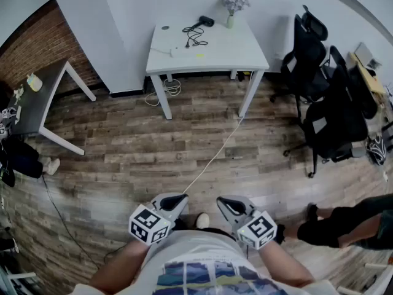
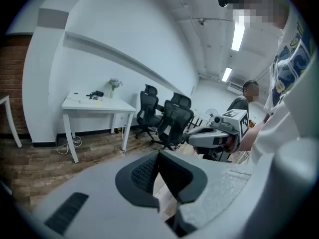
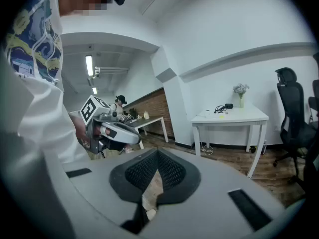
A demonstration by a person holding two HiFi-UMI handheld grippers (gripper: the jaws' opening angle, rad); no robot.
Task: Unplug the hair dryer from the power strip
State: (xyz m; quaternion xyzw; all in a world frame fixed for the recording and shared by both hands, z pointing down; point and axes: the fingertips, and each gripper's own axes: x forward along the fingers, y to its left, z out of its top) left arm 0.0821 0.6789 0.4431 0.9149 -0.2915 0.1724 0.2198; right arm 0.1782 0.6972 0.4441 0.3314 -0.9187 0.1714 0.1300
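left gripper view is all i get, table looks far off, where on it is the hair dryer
Observer: In the head view the hair dryer lies at the back of the white table, just left of the vase.
Operator: where does its cord go
Observer: The black cord curls forward to the middle of the tabletop.
Operator: and the power strip
Observer: What looks like a white power strip lies near the table's front left edge. The plug is too small to make out.
Operator: right gripper free
Observer: Its own view shows the right gripper shut, with nothing between the jaws.
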